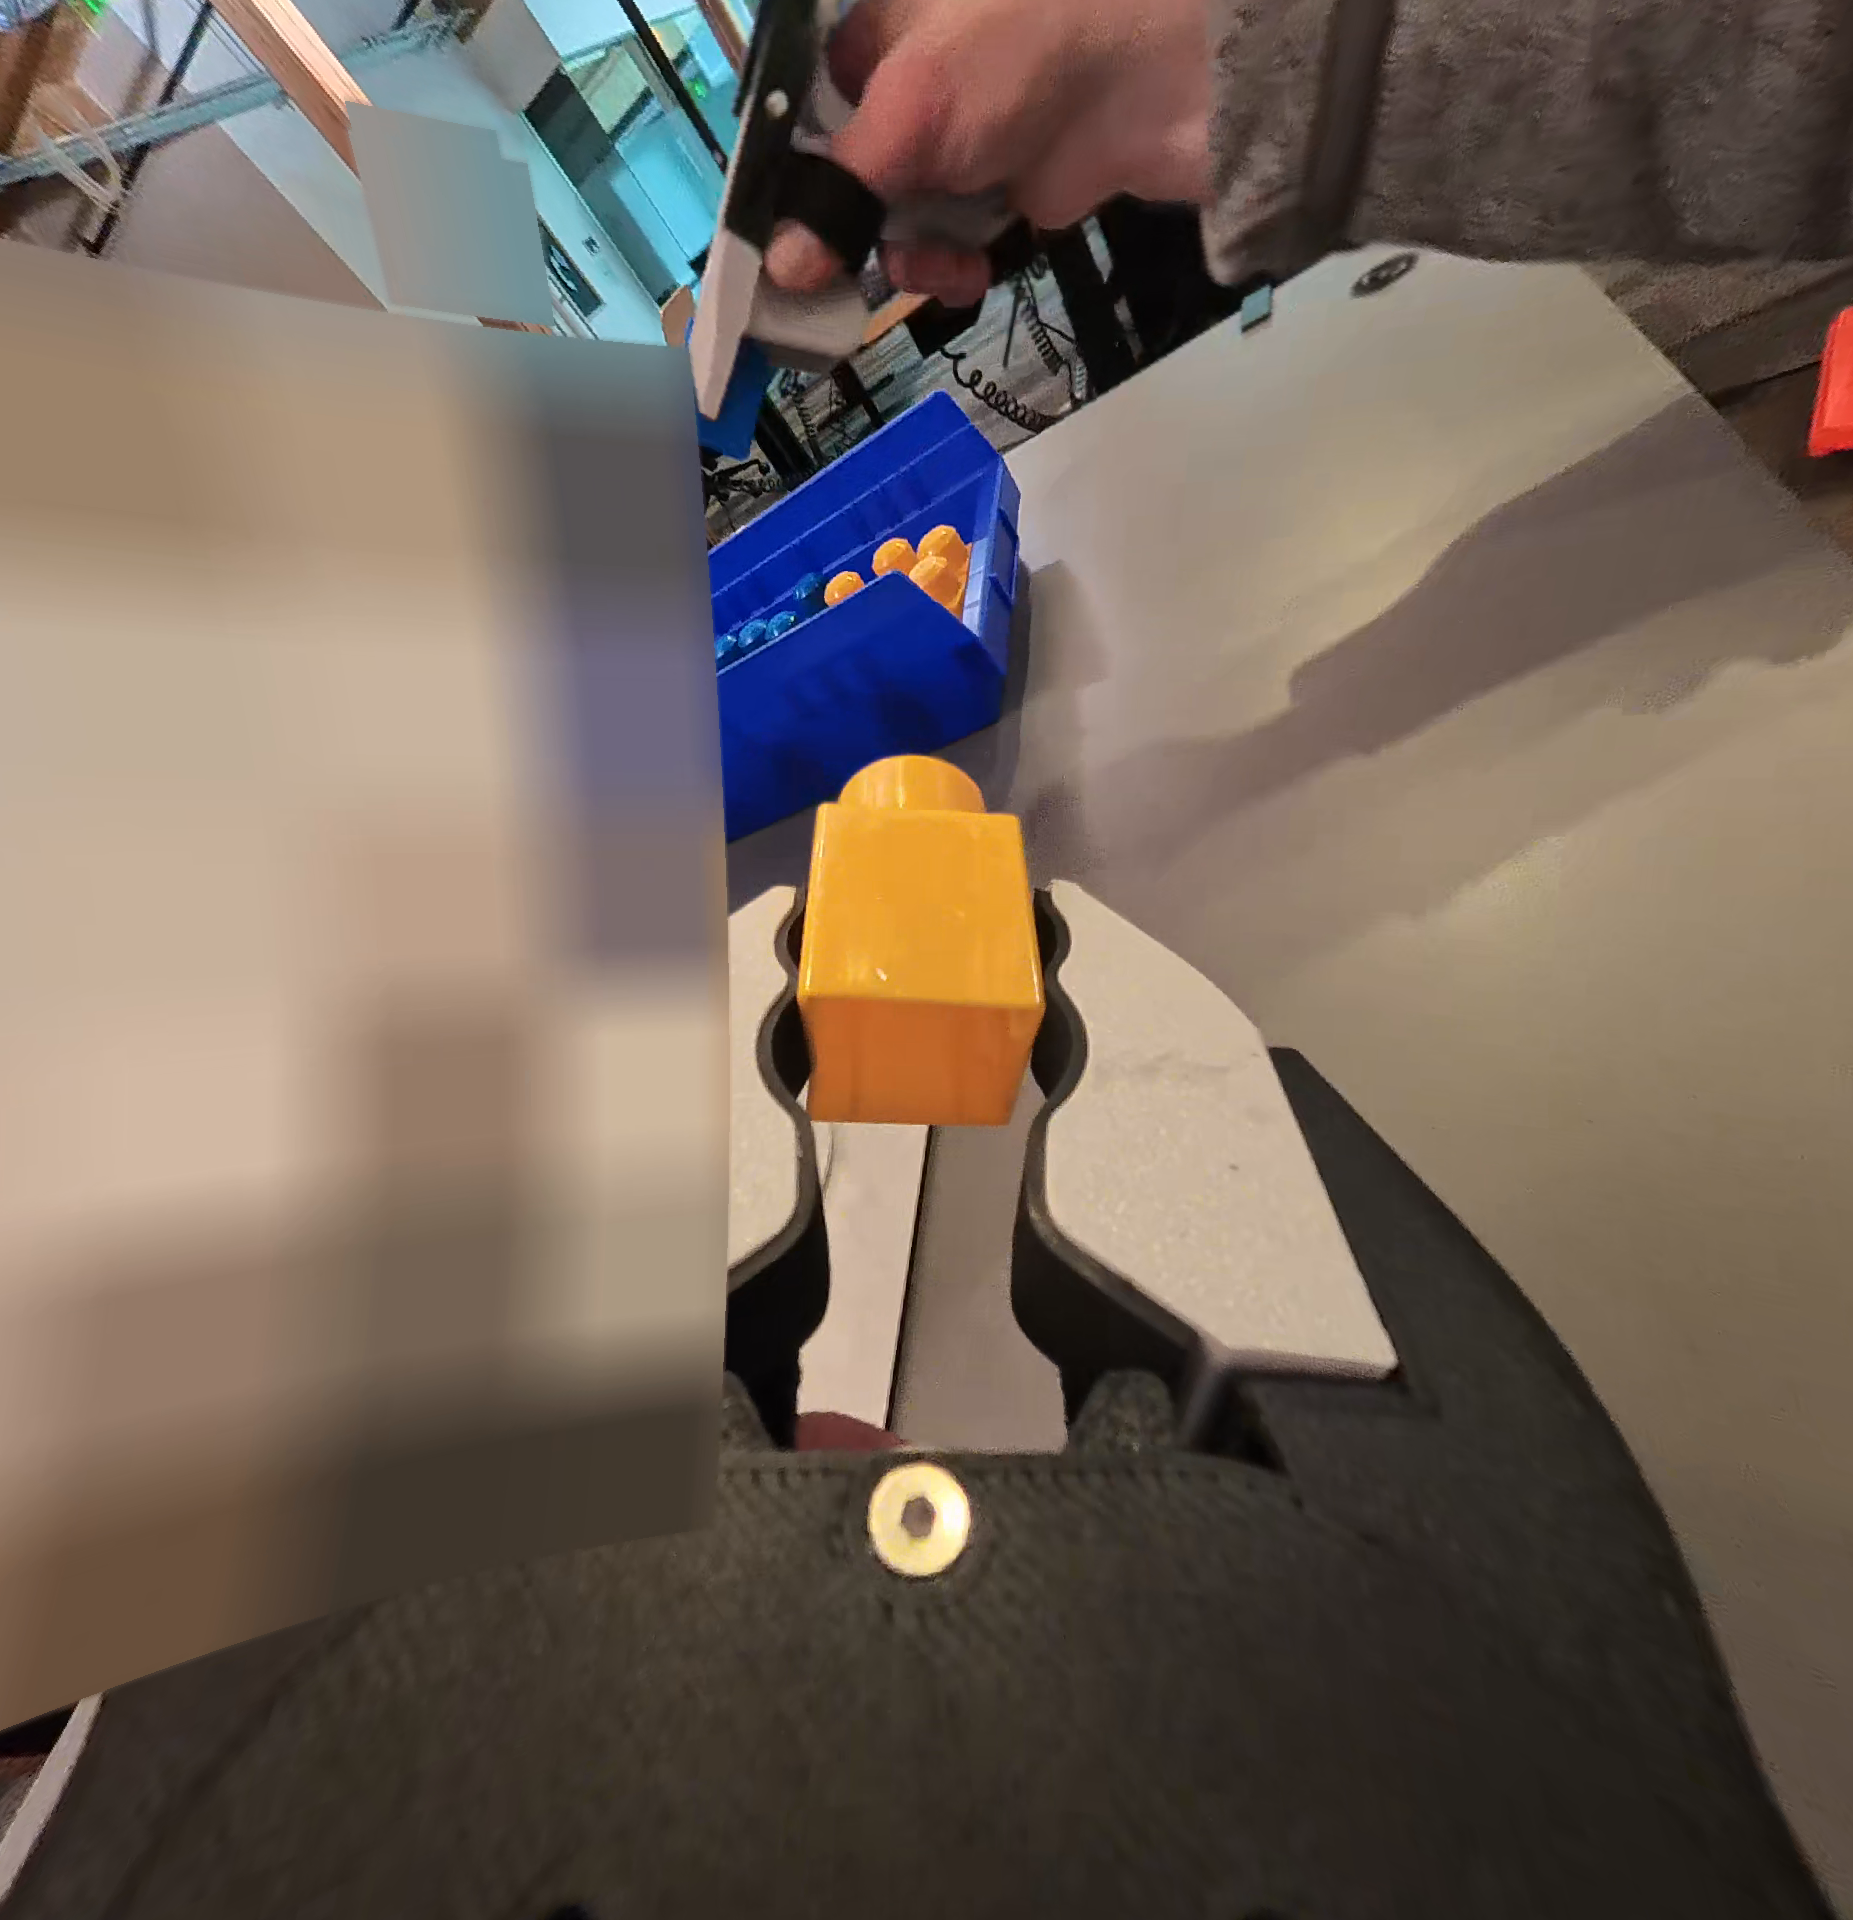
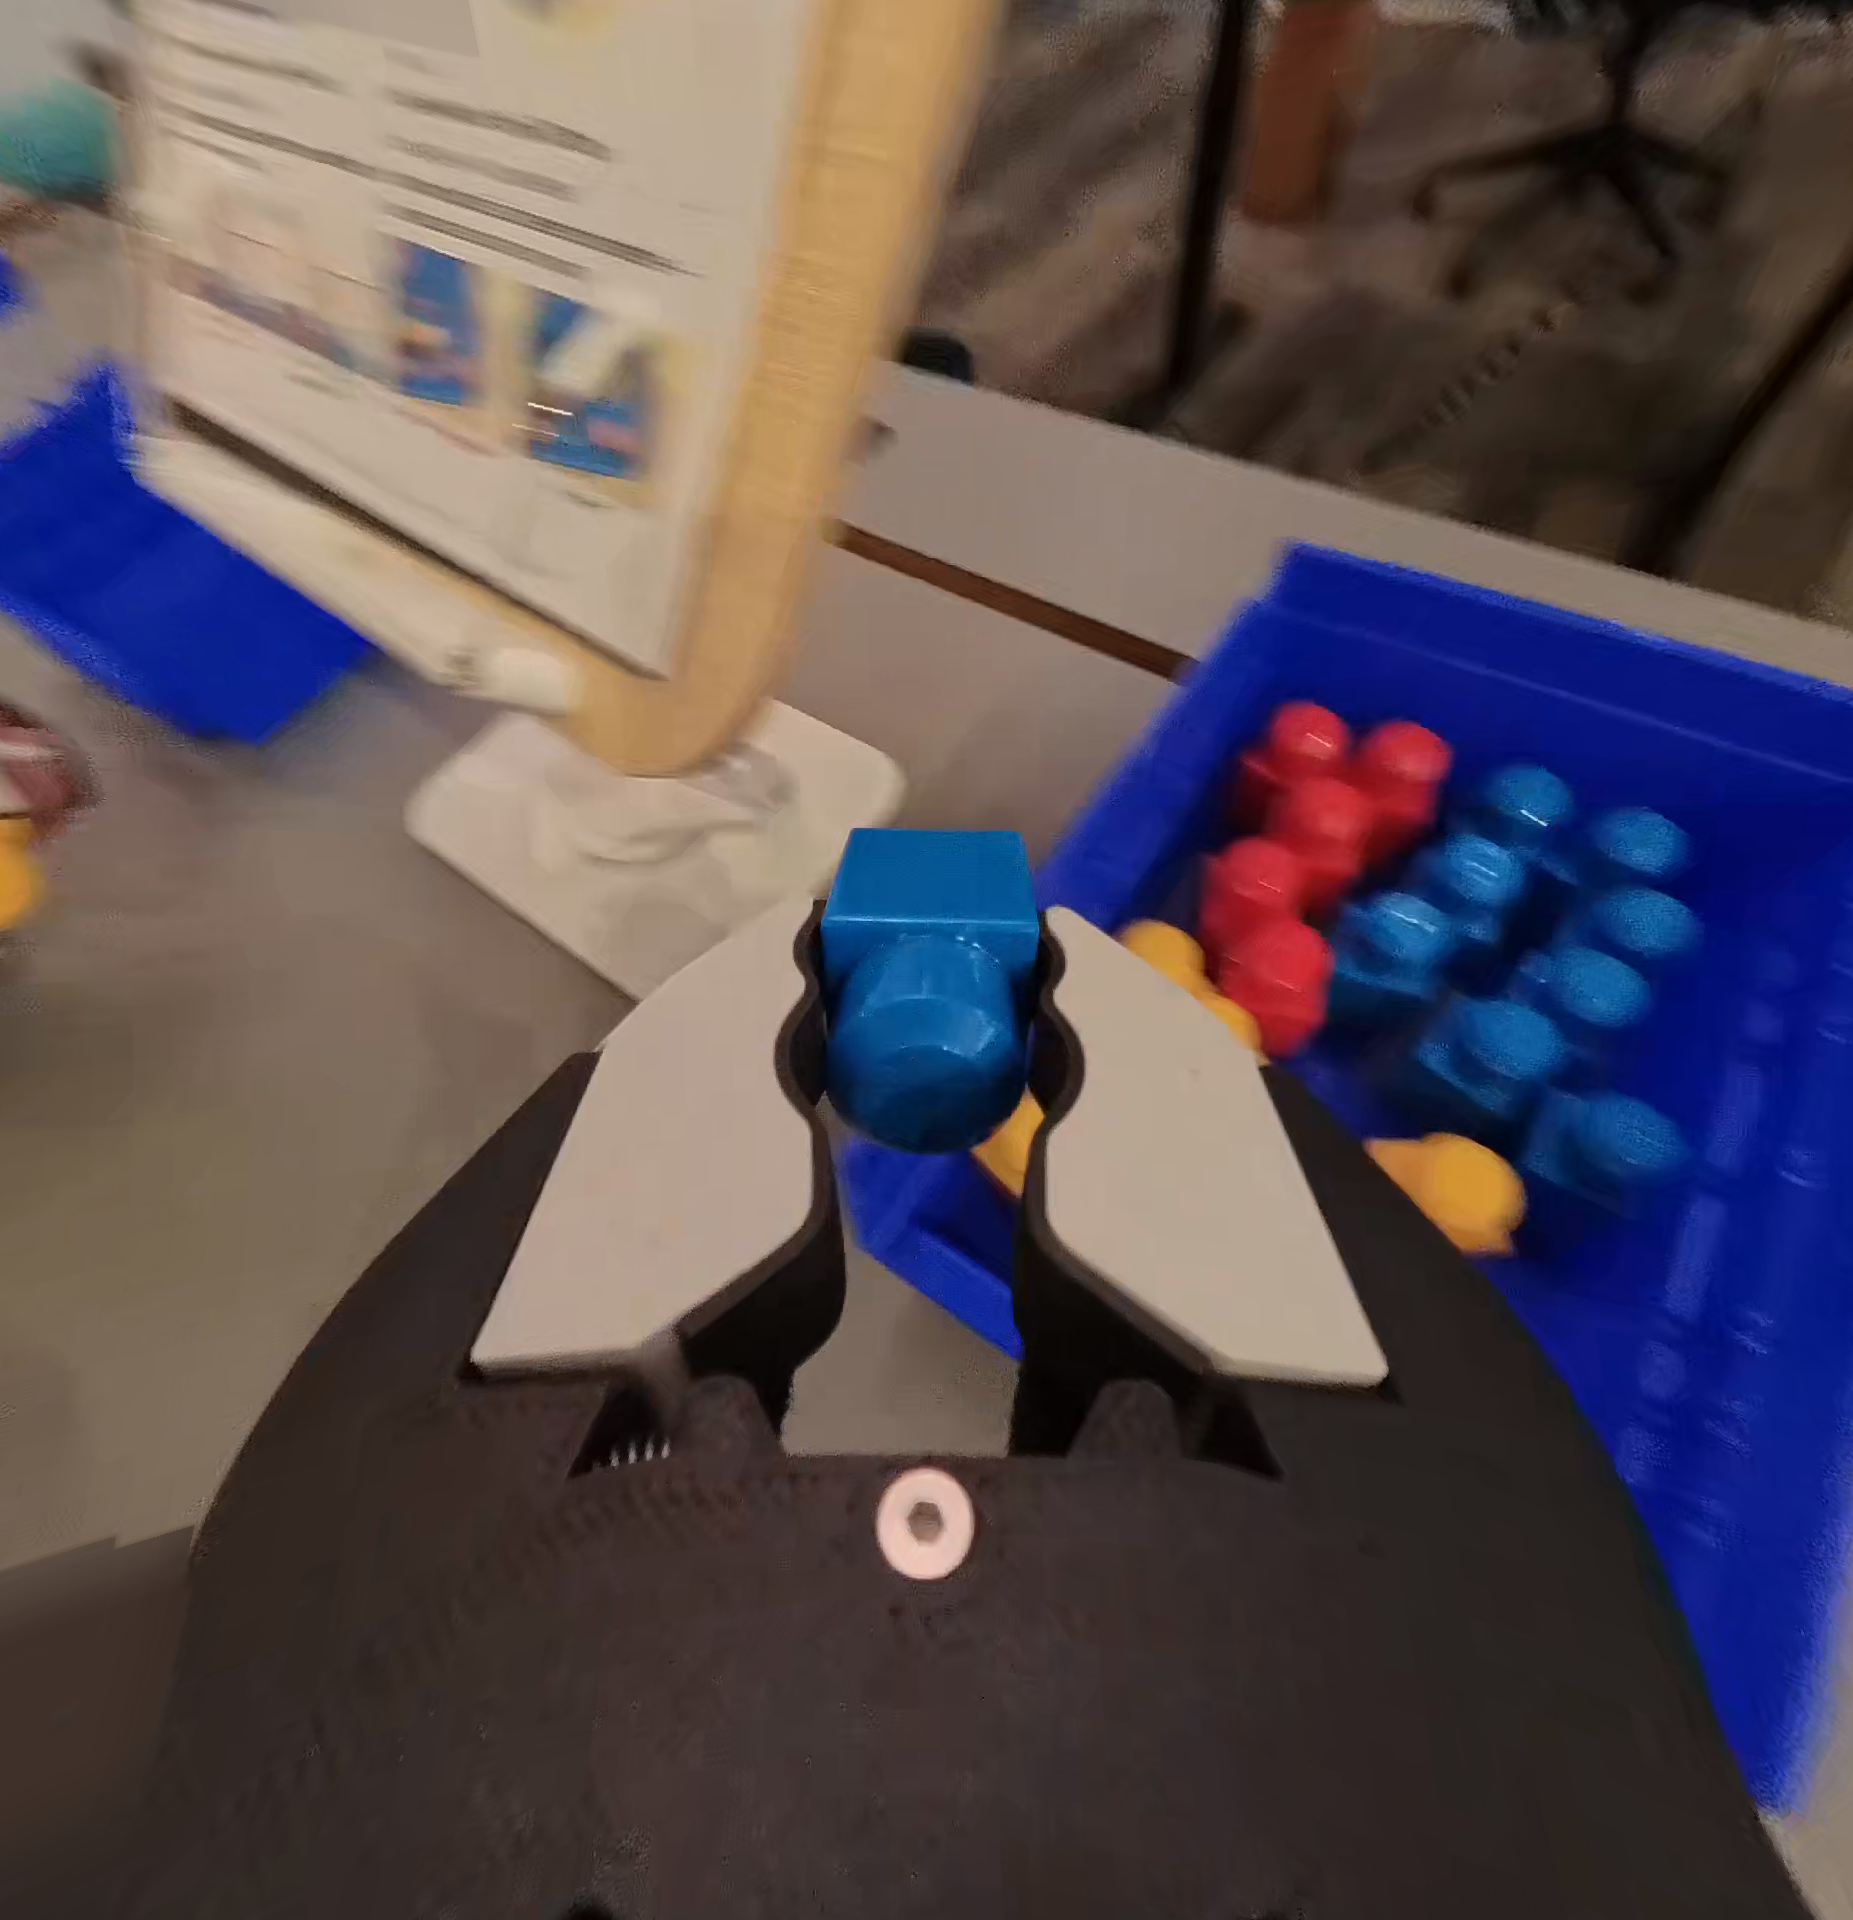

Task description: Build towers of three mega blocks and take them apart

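Orange plastic single-stud block (image 1: 917, 977) sits clamped in the left gripper (image 1: 920, 997); right gripper (image 2: 927, 1023) jaws clamp a blue plastic block (image 2: 927, 987). Mismatched stud directions could spoil mating.

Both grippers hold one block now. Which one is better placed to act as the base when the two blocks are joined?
Probably left: its yellow block has its stud pointing away, free to receive; the right gripper's blue block turns its stud back toward the camera.
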Action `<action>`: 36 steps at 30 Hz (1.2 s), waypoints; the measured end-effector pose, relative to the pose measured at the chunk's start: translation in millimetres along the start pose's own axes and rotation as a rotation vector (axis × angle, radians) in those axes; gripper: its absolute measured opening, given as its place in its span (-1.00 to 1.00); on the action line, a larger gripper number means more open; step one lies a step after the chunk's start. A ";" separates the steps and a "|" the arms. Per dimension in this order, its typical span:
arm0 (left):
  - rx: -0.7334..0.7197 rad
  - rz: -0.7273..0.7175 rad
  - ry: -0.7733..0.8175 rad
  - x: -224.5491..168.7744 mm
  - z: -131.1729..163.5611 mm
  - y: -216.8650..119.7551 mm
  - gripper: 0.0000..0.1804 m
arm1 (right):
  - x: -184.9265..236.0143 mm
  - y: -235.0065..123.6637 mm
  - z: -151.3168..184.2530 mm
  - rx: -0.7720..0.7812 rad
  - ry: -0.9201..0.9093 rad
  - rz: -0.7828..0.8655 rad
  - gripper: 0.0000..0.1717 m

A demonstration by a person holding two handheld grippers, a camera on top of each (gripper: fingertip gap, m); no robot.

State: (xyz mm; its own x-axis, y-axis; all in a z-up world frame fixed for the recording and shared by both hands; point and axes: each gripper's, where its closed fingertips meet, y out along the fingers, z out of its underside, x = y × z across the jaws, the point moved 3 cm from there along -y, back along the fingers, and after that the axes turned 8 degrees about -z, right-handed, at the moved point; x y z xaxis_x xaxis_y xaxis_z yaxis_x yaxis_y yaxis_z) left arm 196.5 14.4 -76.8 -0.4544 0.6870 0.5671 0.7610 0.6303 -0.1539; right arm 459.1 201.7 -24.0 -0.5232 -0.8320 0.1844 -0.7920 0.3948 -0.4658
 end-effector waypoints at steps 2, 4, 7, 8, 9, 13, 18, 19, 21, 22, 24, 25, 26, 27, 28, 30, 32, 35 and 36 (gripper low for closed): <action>0.004 0.005 -0.001 -1.0 1.3 1.3 -0.56 | -41.1 3.2 5.8 0.133 0.056 0.081 -0.57; 0.011 0.004 -0.002 -0.8 3.2 2.3 -0.56 | -77.1 10.7 15.7 0.258 0.123 0.145 -0.57; 0.024 0.005 -0.013 0.6 7.8 3.4 -0.56 | -109.5 29.8 34.8 0.402 0.222 0.153 -0.57; 0.028 0.005 -0.014 1.0 9.3 3.5 -0.56 | -117.5 35.1 42.0 0.460 0.233 0.170 -0.57; 0.032 0.004 -0.016 1.7 10.4 3.8 -0.56 | -125.2 39.5 47.0 0.501 0.241 0.192 -0.57; 0.034 0.006 -0.025 2.7 11.5 3.6 -0.56 | -139.7 56.8 58.7 0.575 0.293 0.193 -0.57; 0.040 0.009 -0.025 2.3 12.7 4.0 -0.56 | -154.5 66.5 73.1 0.675 0.314 0.250 -0.57; 0.040 0.010 -0.026 2.3 12.8 4.0 -0.56 | -157.4 67.2 75.1 0.690 0.309 0.266 -0.57; 0.039 0.013 -0.032 2.2 12.9 4.1 -0.56 | -160.1 69.7 77.5 0.703 0.310 0.275 -0.57; 0.041 0.013 -0.031 2.3 13.3 4.3 -0.56 | -162.2 69.9 78.4 0.713 0.305 0.292 -0.57; 0.042 0.014 -0.032 2.2 13.7 4.7 -0.56 | -165.1 71.5 80.5 0.729 0.298 0.307 -0.57; 0.043 0.015 -0.031 1.9 13.8 4.8 -0.56 | -164.8 73.2 80.6 0.726 0.306 0.301 -0.57; 0.043 0.015 -0.031 1.8 14.0 5.1 -0.56 | -165.2 73.8 79.9 0.726 0.303 0.305 -0.57; 0.043 0.016 -0.033 1.5 14.3 5.5 -0.56 | -165.1 74.0 79.9 0.734 0.300 0.309 -0.57; 0.045 0.018 -0.033 1.3 14.6 5.6 -0.56 | -165.2 74.4 79.1 0.733 0.297 0.315 -0.57; 0.045 0.017 -0.032 1.4 14.7 5.7 -0.56 | -165.5 75.0 78.4 0.735 0.280 0.326 -0.57; 0.045 0.018 -0.036 1.6 14.8 5.6 -0.56 | -165.5 75.4 79.1 0.745 0.267 0.333 -0.57; 0.044 0.020 -0.040 1.5 14.8 5.6 -0.56 | -164.7 75.1 79.1 0.751 0.254 0.340 -0.53; 0.044 0.020 -0.039 1.5 14.8 5.5 -0.56 | -164.4 74.9 78.5 0.748 0.249 0.341 -0.48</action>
State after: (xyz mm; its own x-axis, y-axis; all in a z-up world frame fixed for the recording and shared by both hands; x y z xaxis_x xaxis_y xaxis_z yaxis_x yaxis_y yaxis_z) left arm 193.2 24.3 -88.8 -0.4573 0.7128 0.5318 0.7493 0.6309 -0.2013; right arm 510.4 337.5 -157.1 -0.8179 -0.5705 0.0743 -0.2088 0.1741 -0.9623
